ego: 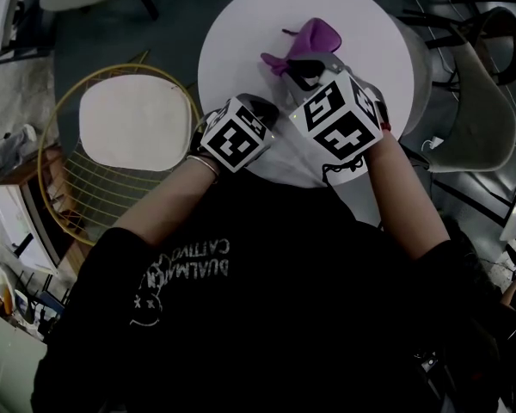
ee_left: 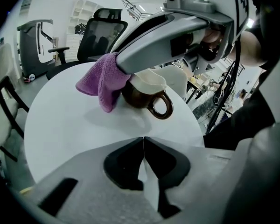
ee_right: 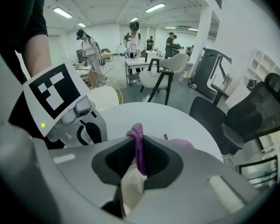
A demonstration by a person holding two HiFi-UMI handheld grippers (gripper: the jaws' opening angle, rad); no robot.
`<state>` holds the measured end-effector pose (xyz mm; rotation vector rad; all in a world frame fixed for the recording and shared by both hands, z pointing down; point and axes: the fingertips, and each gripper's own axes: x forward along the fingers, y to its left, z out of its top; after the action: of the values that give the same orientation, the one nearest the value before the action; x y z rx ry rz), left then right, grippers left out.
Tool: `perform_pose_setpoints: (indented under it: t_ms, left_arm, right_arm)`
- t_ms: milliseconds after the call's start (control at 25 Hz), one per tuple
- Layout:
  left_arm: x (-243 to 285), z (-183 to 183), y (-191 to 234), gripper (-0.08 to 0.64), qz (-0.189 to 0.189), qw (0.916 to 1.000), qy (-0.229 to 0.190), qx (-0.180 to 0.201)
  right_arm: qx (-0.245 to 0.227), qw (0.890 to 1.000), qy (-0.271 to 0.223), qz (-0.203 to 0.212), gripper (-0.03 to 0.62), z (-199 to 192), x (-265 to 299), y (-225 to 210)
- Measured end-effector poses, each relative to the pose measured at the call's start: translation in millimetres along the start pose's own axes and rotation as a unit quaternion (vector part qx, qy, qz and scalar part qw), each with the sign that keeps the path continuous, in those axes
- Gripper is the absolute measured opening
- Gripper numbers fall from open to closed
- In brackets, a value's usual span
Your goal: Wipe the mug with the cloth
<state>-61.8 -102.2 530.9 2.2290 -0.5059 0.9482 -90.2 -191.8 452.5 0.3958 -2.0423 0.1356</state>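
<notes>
**Position.** The mug (ee_left: 142, 97) stands upright on the round white worktop (ee_left: 74, 125). Its handle (ee_left: 161, 107) points toward the left gripper and slightly to the side. The cloth (ee_left: 102, 80) is draped against the mug's wall on the side away from the handle, with one corner trailing onto the worktop.

**Gripper state.**
- The right gripper (ee_right: 139, 146) has its fingers pinching a fold of the purple cloth and holds it at the mug's rim. A pale surface shows below the cloth between the fingers. It is probably the mug's cream interior, but this is not certain.
- The left gripper (ee_left: 143, 141) has its fingers pressed together with nothing between them. It sits near the mug but clear of it.

**Handling, mug.** The brown outside and cream inside look like glazed ceramic. The mug is judged to be rigid, fairly heavy for its size, smooth enough to slip, and liable to chip if knocked over. Nothing restrains it now, so sideways wiping pressure may slide or tip it. The likely hold points are the handle loop or the rim wall on the handle side. Either one requires the left fingers to spread first.

**Handling, cloth.** The cloth is soft, limp and light, and it conforms to the curved wall. A pinch on a bunched fold, as shown, leaves loose fabric free to wipe. A pinch on a single thin layer could pull free.
</notes>
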Motion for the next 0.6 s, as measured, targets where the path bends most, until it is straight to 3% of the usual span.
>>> perform_pose_setpoints:
  t_ms: [600]
  left_arm:
    - [-2.4, 0.1, 1.3, 0.002, 0.007, 1.0000, 0.003, 0.001]
  right_arm:
    - [0.003, 1.000, -0.002, 0.017, 0.052, -5.9, -1.2, 16.3]
